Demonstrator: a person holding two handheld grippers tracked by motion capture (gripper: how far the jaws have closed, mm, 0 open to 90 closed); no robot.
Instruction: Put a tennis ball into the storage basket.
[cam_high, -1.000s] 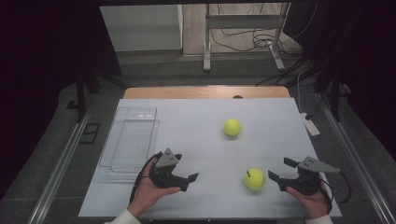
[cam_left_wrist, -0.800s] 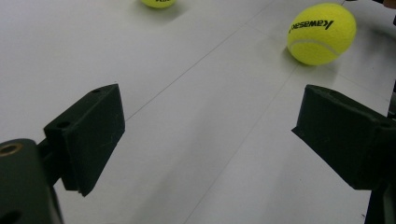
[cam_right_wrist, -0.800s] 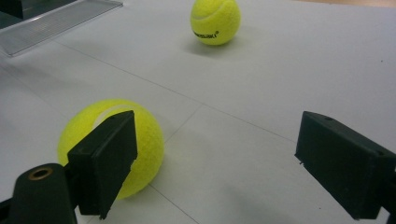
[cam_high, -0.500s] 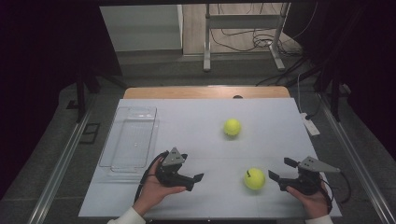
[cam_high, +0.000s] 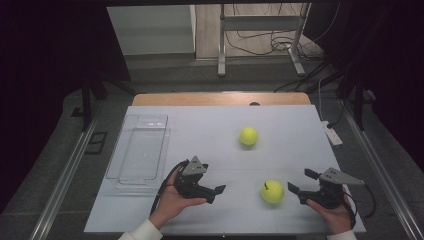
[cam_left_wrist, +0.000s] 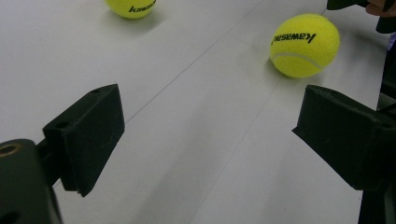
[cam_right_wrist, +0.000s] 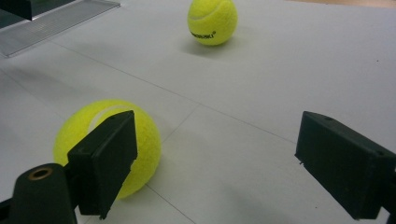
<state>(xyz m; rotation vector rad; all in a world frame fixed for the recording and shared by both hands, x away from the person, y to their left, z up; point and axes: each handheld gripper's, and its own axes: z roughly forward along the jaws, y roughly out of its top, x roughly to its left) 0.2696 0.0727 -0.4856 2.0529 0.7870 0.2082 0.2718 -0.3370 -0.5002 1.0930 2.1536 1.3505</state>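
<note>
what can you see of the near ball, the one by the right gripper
The near ball is a yellow-green tennis ball with a fuzzy felt look, a pale curved seam and black "Kawasaki" lettering. It rests on the white table, between the left gripper and the right gripper, nearer the right one. Both are open and nothing grips it. In the right gripper view one jaw partly hides it.

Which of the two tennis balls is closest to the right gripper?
The near tennis ball, just left of the right gripper; the far tennis ball sits mid-table.
</note>
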